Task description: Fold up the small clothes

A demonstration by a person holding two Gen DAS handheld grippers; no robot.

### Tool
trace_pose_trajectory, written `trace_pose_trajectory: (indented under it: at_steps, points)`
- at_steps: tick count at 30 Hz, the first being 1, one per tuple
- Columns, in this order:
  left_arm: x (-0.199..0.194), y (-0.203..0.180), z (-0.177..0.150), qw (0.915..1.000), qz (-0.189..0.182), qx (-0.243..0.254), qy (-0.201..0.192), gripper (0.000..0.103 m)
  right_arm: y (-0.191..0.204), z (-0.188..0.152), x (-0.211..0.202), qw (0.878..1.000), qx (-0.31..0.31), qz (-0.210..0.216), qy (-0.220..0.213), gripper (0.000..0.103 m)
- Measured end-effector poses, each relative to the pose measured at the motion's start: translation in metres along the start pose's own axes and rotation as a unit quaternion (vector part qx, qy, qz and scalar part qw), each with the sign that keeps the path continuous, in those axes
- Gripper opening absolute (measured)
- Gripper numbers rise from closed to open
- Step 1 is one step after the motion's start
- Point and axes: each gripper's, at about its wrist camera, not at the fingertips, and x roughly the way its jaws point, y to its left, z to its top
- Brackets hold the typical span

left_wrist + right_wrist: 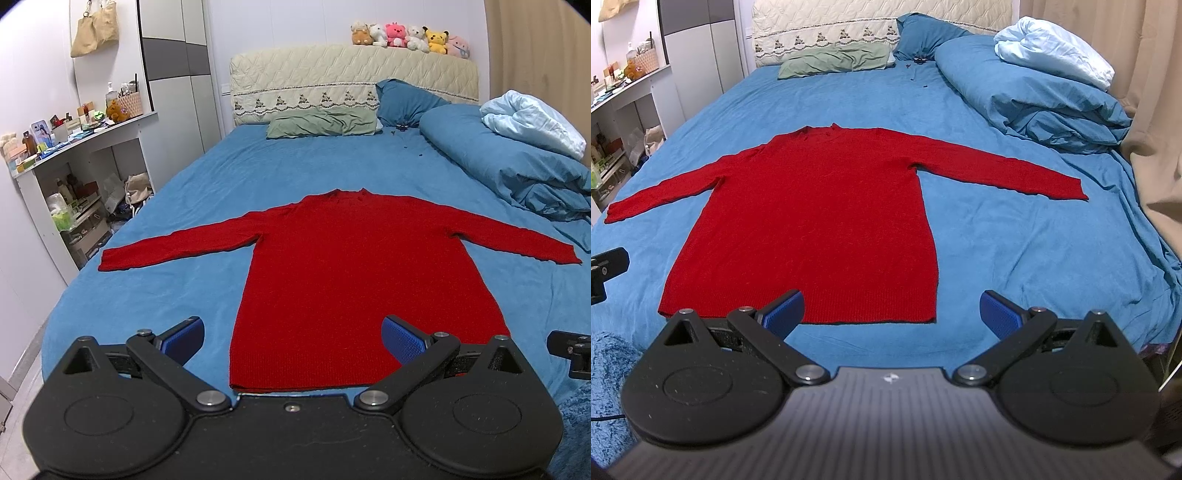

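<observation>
The red sweater lies flat on the bed, sleeves extended, collar toward the headboard. Left tongs and right tongs hover near the sweater's hem, both spread, gripping nothing.

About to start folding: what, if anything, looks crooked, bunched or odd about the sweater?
Nothing stands out. The red sweater lies flat on the blue bed sheet, both sleeves spread outward, hem straight. A few small dark specks sit near the pillows, well clear of it.
</observation>
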Motion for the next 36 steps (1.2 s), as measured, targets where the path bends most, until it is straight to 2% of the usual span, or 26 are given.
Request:
trace_pose_trajectory:
  at_steps: [18,23,25,28,32,36]
  points:
    - [0.002,0.001,0.000,1.0000,0.002,0.001,-0.001,0.103,0.000,0.000,0.002,1.000,-0.002,0.000,0.001,0.103]
    - [0.012,0.004,0.006,0.9999,-0.002,0.001,0.013,0.103,-0.002,0.000,0.007,1.000,-0.008,-0.001,0.005,0.103]
    - [0.016,-0.001,0.019,0.9997,-0.010,0.018,0.010,0.103,-0.004,0.003,0.009,1.000,-0.009,0.003,0.007,0.103]
    - [0.020,-0.011,0.052,0.9990,-0.020,0.037,-0.019,0.103,-0.013,0.018,0.011,1.000,-0.009,0.007,0.001,0.103]
    - [0.039,-0.037,0.113,0.9951,-0.054,0.059,-0.058,0.103,-0.042,0.058,0.026,1.000,0.022,-0.008,-0.018,0.103]
    - [0.081,-0.073,0.171,0.9903,-0.084,0.082,-0.073,0.103,-0.080,0.107,0.066,0.998,0.049,-0.032,-0.032,0.103]
